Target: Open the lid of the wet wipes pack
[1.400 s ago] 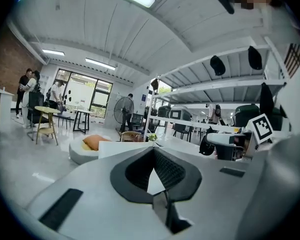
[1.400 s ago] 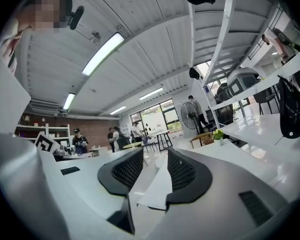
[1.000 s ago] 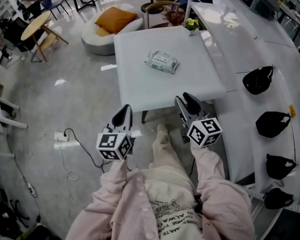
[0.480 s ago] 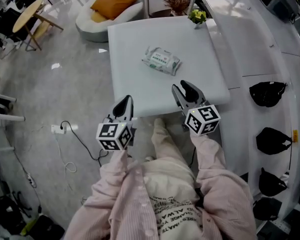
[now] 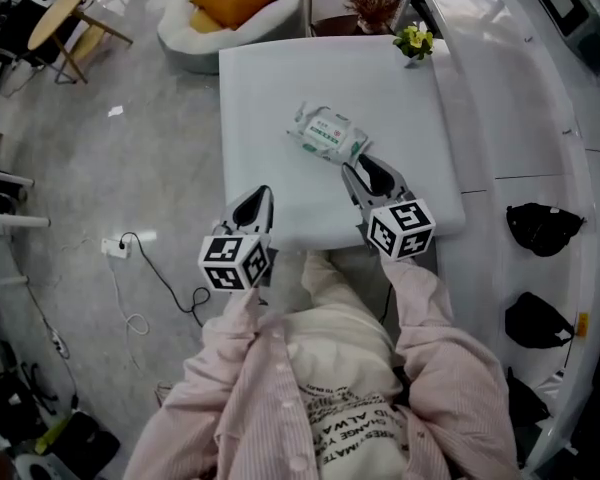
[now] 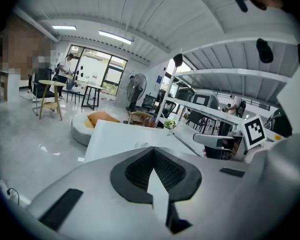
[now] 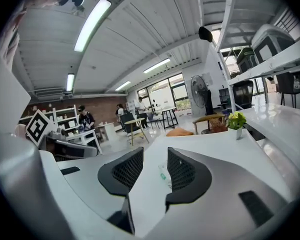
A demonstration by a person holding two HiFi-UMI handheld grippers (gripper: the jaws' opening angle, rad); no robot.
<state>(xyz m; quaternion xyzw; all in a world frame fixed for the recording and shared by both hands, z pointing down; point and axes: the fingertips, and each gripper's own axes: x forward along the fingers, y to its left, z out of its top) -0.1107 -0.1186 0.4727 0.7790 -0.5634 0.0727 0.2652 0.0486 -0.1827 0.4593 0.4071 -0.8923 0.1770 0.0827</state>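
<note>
- The left claw [image 5: 256, 206] [image 6: 152, 151], pressed together and empty, hangs off the near left edge of the white square table [image 5: 280, 78], well short of the pack. If it is not brought in to pin the pack, nothing will hold the pack down when the lid is pulled.
- The soft white-and-green plastic wet wipes pack [image 5: 327, 133] [image 7: 163, 173] lies skewed near the middle of the table, touched by neither claw. It looks light and squashy, so a pull on the lid would likely lift or drag the whole pack. Its lid is too small to make out, so the claw could catch the wrong edge.
- The right claw [image 5: 365, 176] [image 7: 155, 156], spread with nothing between its jaws, sits just near and right of the pack and points at it. If it comes in low, it could shove the pack away across the smooth top. If it closes too deep, it may pinch the wrapper as well as the lid.
- The small white pot of yellow flowers [image 5: 413, 41] [image 7: 235, 121] stands at the far right corner, and a pack pushed hard could slide towards it.
</note>
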